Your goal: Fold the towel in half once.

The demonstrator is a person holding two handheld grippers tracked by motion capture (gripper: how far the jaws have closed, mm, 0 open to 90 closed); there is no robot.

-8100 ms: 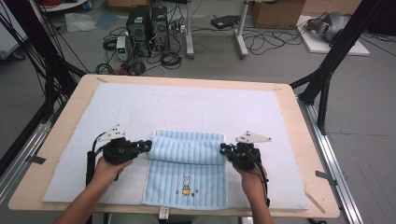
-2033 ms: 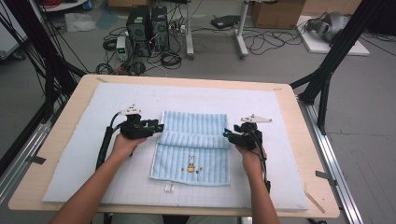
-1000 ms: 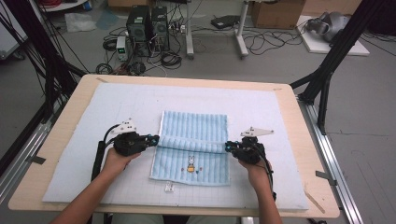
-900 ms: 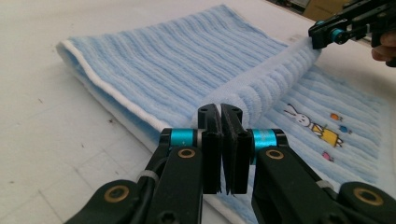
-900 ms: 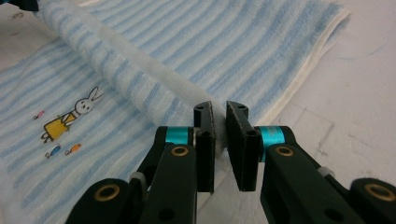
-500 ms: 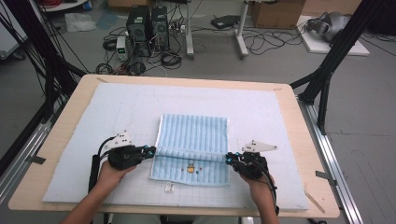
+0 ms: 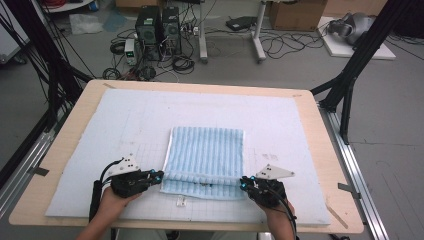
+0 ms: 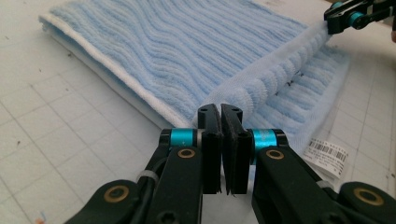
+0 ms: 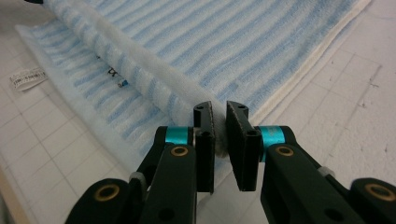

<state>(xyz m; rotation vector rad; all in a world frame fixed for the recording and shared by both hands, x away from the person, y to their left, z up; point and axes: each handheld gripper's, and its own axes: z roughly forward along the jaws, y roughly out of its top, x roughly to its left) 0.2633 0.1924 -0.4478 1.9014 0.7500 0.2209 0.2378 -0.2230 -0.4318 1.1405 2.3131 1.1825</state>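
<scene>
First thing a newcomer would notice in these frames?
The blue striped towel in the middle of the white grid mat, its near edge lifted into a fold strung between two hand-held grippers. The left gripper pinches the fold's left end and the right gripper its right end, jaws shut on the cloth. A small white barcode tag lies on the mat just in front of the towel.

A towel (image 7: 207, 155) striped in light blue and white, edged in white, is seen on a pale mat (image 7: 125, 125) marked with a faint grid. Black grippers with turquoise rings are seen beside a white barcode tag (image 8: 325, 156).
</scene>
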